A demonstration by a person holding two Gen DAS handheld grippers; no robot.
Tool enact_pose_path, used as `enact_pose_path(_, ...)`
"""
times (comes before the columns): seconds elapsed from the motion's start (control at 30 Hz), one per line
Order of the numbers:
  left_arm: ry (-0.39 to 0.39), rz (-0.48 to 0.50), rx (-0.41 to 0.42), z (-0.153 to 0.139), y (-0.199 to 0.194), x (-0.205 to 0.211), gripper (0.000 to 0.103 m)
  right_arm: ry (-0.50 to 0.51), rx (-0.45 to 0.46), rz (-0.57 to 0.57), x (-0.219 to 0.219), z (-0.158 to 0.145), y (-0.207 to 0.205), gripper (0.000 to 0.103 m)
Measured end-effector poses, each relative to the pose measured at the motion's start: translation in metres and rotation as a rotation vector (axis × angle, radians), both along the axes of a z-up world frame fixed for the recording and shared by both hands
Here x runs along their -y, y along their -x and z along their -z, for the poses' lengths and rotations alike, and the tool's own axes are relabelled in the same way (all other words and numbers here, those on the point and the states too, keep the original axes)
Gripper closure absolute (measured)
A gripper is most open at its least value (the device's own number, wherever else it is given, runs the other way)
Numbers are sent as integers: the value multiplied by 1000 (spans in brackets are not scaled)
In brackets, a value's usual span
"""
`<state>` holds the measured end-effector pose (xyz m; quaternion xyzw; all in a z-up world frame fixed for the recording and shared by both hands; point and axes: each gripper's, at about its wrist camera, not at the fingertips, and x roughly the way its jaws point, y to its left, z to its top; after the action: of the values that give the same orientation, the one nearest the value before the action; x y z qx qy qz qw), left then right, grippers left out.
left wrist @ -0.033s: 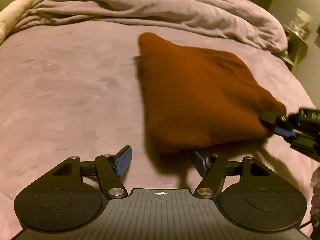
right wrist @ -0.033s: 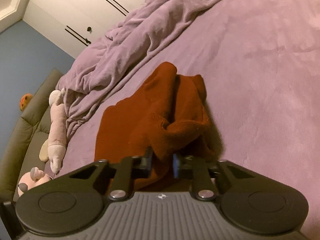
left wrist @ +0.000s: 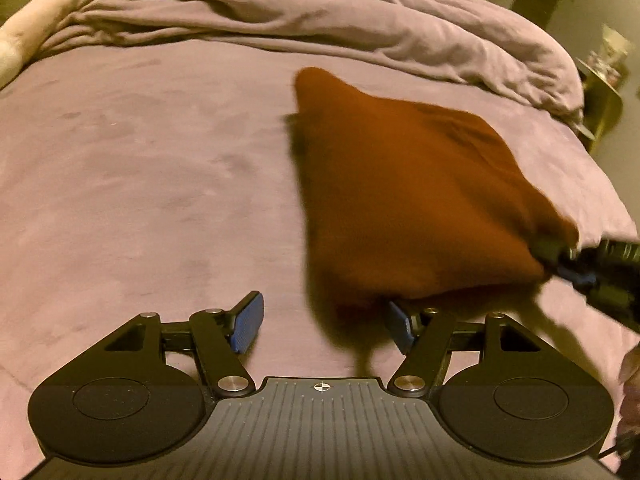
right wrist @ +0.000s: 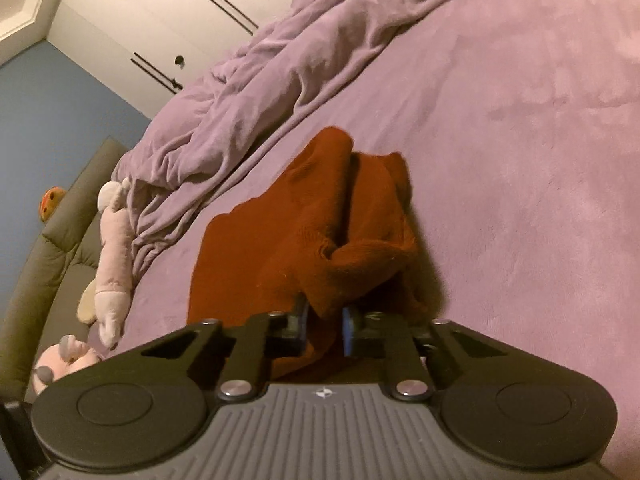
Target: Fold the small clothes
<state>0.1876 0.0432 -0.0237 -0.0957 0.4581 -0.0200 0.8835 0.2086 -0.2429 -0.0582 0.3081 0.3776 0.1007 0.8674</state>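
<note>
A rust-brown knit garment is lifted off the purple bed sheet, hanging as a blurred sheet of cloth. My right gripper is shut on a bunched edge of the garment; it also shows in the left wrist view at the cloth's right corner. My left gripper is open and empty, with its blue pads spread just below the garment's hanging lower edge.
A rumpled purple duvet lies along the far side of the bed. Stuffed toys lie on a grey sofa beside the bed. A small gold side table stands at the far right. White wardrobe doors are behind.
</note>
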Motion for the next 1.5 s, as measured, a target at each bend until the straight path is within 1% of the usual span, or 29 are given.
enact_pose_path(0.03, 17, -12, 1, -3, 3, -5, 33, 42, -20, 6, -1, 2, 1, 92)
enact_pose_path(0.1, 29, -31, 9, -11, 7, -11, 33, 66, -41, 0, -3, 4, 6, 92)
enact_pose_path(0.17, 24, -37, 27, -21, 12, -14, 32, 95, -49, -10, -4, 0, 11, 88)
enact_pose_path(0.2, 21, -43, 57, -27, 14, -15, 28, 109, -31, -8, -3, -6, 15, 85)
enact_pose_path(0.23, 12, -47, 81, -33, 15, -14, 26, 134, -2, -8, -5, -14, 18, 85)
enact_pose_path(0.27, 7, -50, 98, -38, 14, -14, 26, 167, 30, -15, -8, -23, 22, 85)
enact_pose_path(0.3, 7, -53, 120, -44, 12, -14, 23, 202, 65, -19, -11, -32, 25, 85)
enact_pose_path(0.33, 11, -53, 136, -47, 9, -12, 18, 236, 99, -18, -14, -40, 28, 85)
enact_pose_path(0.37, 13, -49, 141, -49, 4, -9, 16, 278, 135, -28, -20, -48, 29, 85)
enact_pose_path(0.43, 11, -52, 133, -47, -9, -3, 16, 348, 182, -57, -35, -57, 24, 85)
enact_pose_path(0.47, 6, -55, 118, -43, -16, 0, 16, 386, 206, -86, -45, -59, 21, 85)
enact_pose_path(0.5, -7, -65, 84, -37, -22, 3, 17, 410, 219, -115, -52, -60, 17, 85)
enact_pose_path(0.57, -23, -65, 54, -28, -28, 8, 17, 512, 242, -161, -69, -53, 9, 85)
enact_pose_path(0.63, -56, -55, 35, -19, -30, 14, 16, 631, 234, -197, -82, -41, 1, 85)
enact_pose_path(0.7, -54, -42, 21, -11, -29, 16, 14, 727, 221, -234, -90, -27, -3, 84)
enact_pose_path(0.77, -57, -32, 11, -5, -30, 19, 12, 789, 221, -248, -92, -16, -4, 84)
enact_pose_path(0.83, -67, -24, 10, -1, -31, 23, 10, 805, 225, -256, -91, -10, -5, 84)
enact_pose_path(0.93, -83, -11, 5, 4, -30, 28, 8, 783, 223, -252, -88, -6, -7, 84)
enact_pose_path(1.03, -83, -2, -42, 11, -30, 28, 7, 786, 221, -259, -89, -5, -7, 84)
enact_pose_path(1.07, -79, -4, -45, 12, -29, 28, 7, 794, 220, -267, -90, -6, -6, 84)
enact_pose_path(1.17, -76, -11, -71, 7, -24, 26, 7, 789, 219, -285, -90, -9, -2, 82)
enact_pose_path(1.27, -103, -3, -88, -1, -16, 28, 7, 773, 191, -313, -88, -16, 7, 82)
enact_pose_path(1.33, -125, 16, -93, -7, -8, 32, 9, 761, 154, -328, -86, -20, 18, 81)
enact_pose_path(1.37, -140, 17, -89, -10, -3, 33, 9, 766, 132, -330, -86, -21, 25, 79)
enact_pose_path(1.4, -152, 15, -82, -13, 2, 35, 9, 777, 97, -330, -85, -21, 31, 66)
enact_pose_path(1.43, -156, 13, -75, -16, 6, 36, 9, 780, 75, -327, -84, -20, 37, 55)
enact_pose_path(1.5, -153, 4, -73, -22, 16, 38, 8, 779, 38, -320, -78, -18, 58, 53)
